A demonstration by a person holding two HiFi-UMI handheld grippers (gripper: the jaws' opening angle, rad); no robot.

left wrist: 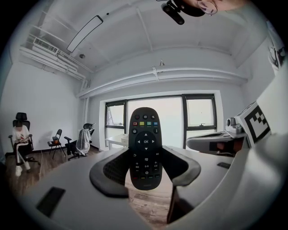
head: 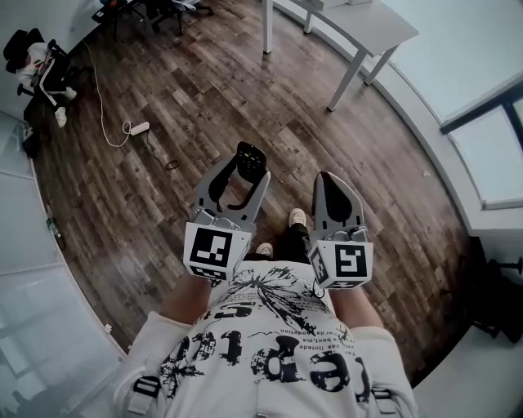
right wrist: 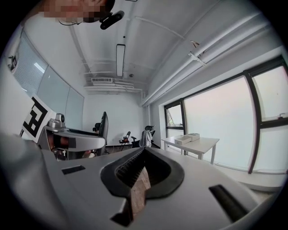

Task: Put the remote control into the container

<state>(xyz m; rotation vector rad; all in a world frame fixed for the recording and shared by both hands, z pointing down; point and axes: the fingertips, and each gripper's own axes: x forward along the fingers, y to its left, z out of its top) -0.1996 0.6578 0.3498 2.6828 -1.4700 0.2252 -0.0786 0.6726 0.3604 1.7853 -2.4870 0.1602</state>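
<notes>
A black remote control point(head: 250, 155) with coloured buttons stands upright between the jaws of my left gripper point(head: 244, 173), which is shut on its lower half. In the left gripper view the remote point(left wrist: 145, 143) faces the camera with its button side, clamped by the left gripper point(left wrist: 145, 174) from both sides. My right gripper point(head: 328, 181) is held beside the left one at waist height, shut and holding nothing; the right gripper view shows the right gripper point(right wrist: 143, 158) with its jaws meeting at the tips. No container shows in any view.
I stand on a dark wooden floor point(head: 188, 90). A white table point(head: 359, 24) is ahead near the window, with small boxes point(right wrist: 188, 138) on it. A seated person point(head: 37, 61) and office chairs point(left wrist: 81, 141) are at the far left. A power strip point(head: 139, 127) with cable lies on the floor.
</notes>
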